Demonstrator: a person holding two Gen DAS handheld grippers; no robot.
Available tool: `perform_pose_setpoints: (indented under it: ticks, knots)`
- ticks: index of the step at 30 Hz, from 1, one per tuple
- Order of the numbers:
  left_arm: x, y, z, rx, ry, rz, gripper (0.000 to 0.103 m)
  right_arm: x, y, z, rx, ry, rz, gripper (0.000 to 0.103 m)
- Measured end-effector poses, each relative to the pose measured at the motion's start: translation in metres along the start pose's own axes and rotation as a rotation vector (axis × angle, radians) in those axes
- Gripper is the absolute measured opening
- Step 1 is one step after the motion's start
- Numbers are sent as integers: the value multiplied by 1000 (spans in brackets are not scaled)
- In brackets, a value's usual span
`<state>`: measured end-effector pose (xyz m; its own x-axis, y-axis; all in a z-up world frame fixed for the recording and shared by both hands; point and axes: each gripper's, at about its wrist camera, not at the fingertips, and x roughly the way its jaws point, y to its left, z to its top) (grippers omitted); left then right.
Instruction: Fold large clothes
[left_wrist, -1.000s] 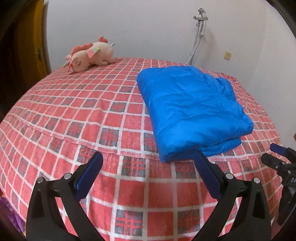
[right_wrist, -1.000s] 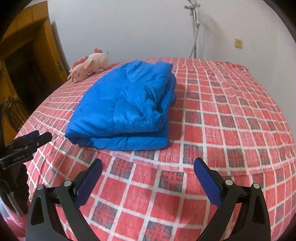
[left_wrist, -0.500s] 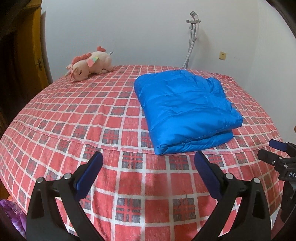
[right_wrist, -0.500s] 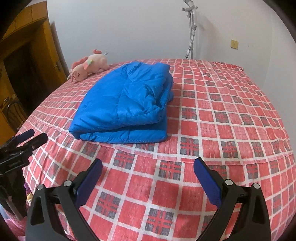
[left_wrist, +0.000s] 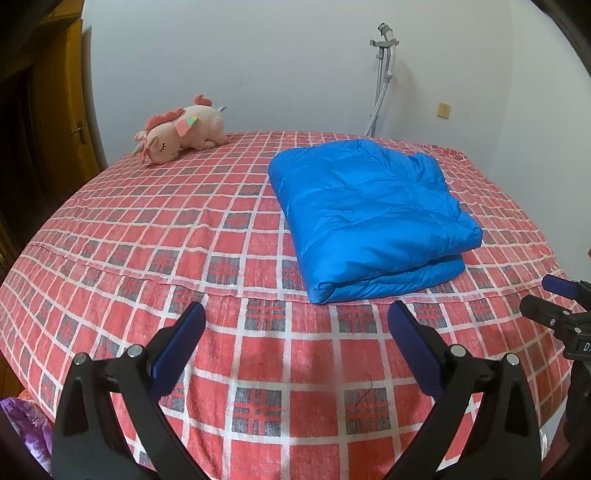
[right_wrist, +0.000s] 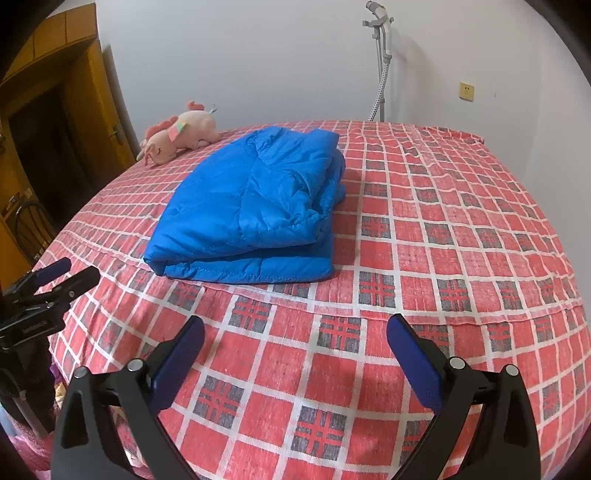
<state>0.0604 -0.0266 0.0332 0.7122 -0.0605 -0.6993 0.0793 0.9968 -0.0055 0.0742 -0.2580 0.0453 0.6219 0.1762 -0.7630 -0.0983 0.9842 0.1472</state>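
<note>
Left gripper (left_wrist: 295, 328) fingers wide apart, holding nothing, over near bed (left_wrist: 184, 236) edge. Right gripper (right_wrist: 295, 332) same: spread wide, nothing held. Bare checked sheet between both and jacket (left_wrist: 369, 218). Jacket folded, mid-bed, well inside edges. Plush (left_wrist: 181, 129) at far edge by wall.

White letters "DA", cut off, on right gripper (left_wrist: 565, 306) body, other print unreadable

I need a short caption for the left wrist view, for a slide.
Open left gripper above a red plaid bed, facing a folded blue jacket; a plush unicorn lies near the wall.
</note>
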Motion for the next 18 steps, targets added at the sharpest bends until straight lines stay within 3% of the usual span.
perform_pose_setpoints:
  ticks: [18]
  knots:
    - [-1, -2, -1, 4, 1, 0, 98, 0, 0, -1, -6, 3, 1, 99]
